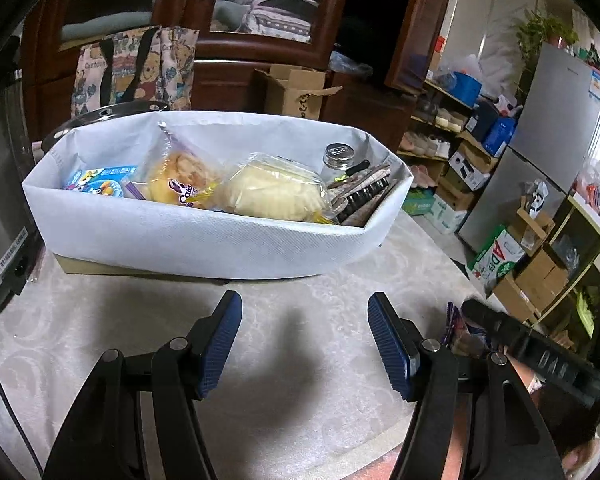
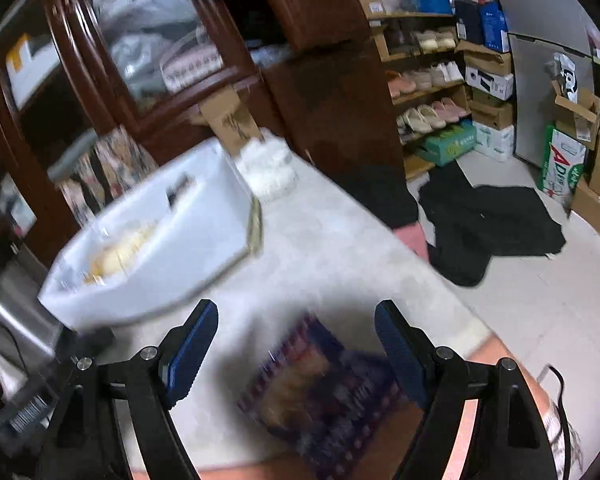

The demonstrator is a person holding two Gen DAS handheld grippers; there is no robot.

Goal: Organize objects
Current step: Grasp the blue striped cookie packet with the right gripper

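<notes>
So the left gripper [image 1: 305, 344] hangs over bare tabletop [image 1: 100, 320] with its jaws apart and nothing between them, just short of the white fabric bin [image 1: 204, 236]; that bin already holds two bagged buns [image 1: 236, 188], a blue packet [image 1: 100, 184], a small jar [image 1: 340, 156] and some dark flat bits. The right gripper [image 2: 296, 340] is spread wide too, gripping nothing; the purple snack packet [image 2: 324, 392] lies flat on the table right below its fingers, blurry.
</notes>
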